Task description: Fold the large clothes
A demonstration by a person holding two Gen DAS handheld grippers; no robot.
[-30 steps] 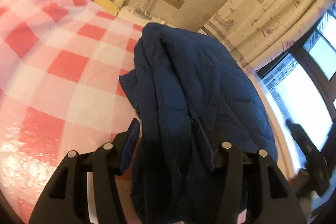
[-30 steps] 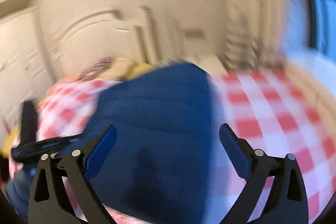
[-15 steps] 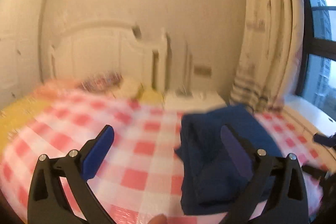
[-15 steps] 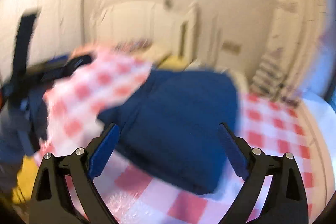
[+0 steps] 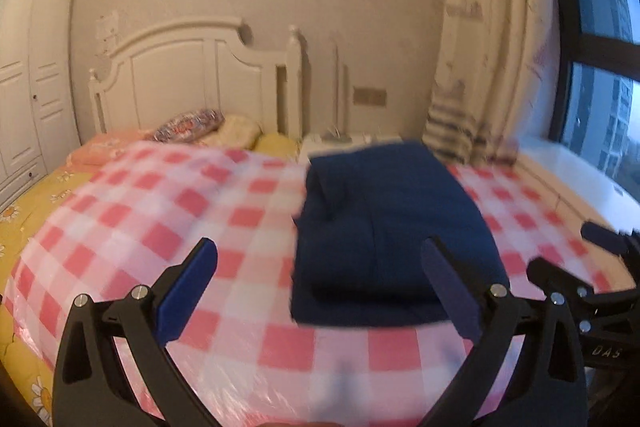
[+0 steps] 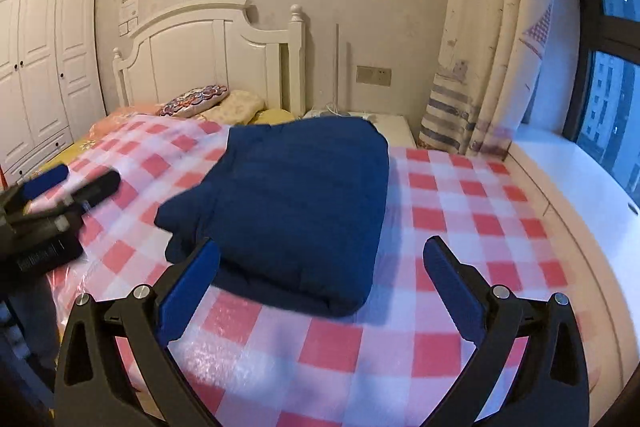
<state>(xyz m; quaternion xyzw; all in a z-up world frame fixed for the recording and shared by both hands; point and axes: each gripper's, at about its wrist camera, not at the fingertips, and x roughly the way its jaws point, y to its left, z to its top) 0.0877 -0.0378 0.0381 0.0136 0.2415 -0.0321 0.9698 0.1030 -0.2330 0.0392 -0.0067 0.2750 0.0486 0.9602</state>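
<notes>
Right wrist: folded navy coat [image 6: 296,203], tongs [image 6: 320,267] spread

We are holding the left gripper [image 5: 320,281] above the red-and-white checked cover [image 5: 168,223], its blue-padded fingers [image 5: 188,285] spread wide with nothing between them. The folded navy garment [image 5: 394,227] is lying flat ahead on the cover, and the right gripper [image 5: 600,267] is showing at the right edge, slightly blurred.
</notes>
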